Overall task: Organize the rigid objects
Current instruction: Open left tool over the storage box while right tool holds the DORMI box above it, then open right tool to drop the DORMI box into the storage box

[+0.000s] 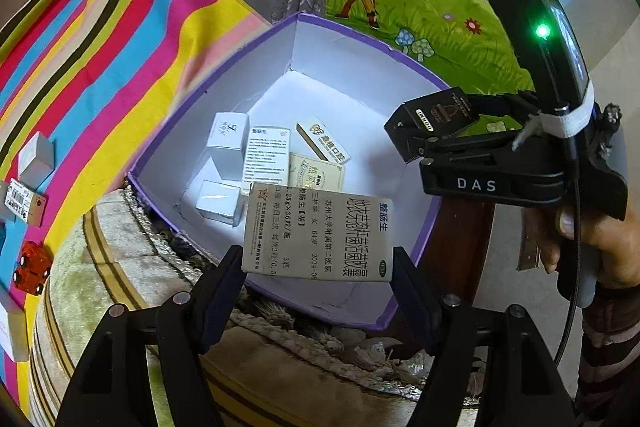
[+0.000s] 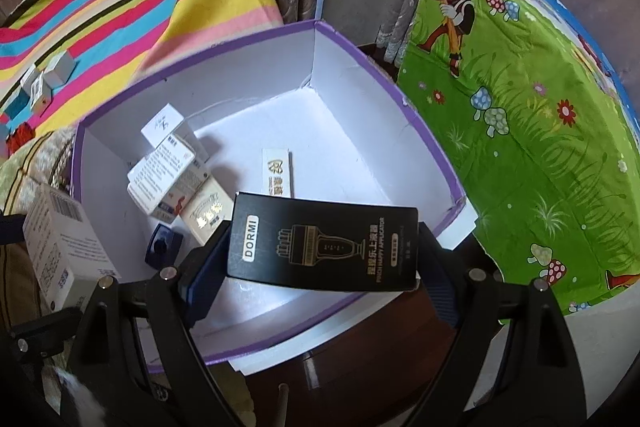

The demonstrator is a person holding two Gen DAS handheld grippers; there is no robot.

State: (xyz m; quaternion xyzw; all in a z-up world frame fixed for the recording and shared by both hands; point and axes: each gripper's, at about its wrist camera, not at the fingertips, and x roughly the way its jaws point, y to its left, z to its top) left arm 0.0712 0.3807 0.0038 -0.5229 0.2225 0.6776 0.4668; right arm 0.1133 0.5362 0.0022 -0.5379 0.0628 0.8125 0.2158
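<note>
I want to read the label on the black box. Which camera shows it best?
The right wrist view: the black box lies broadside between the jaws, its DORMI label and drawing legible. The left wrist view shows the same box small, tilted and hard to read.

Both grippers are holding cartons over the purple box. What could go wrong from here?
1. The white medicine carton in the left gripper hangs over the purple box's near rim; released here, it might clip the edge.
2. The black DORMI carton in the right gripper could land on the cartons already inside.
3. The grippers are close together and might collide.
</note>
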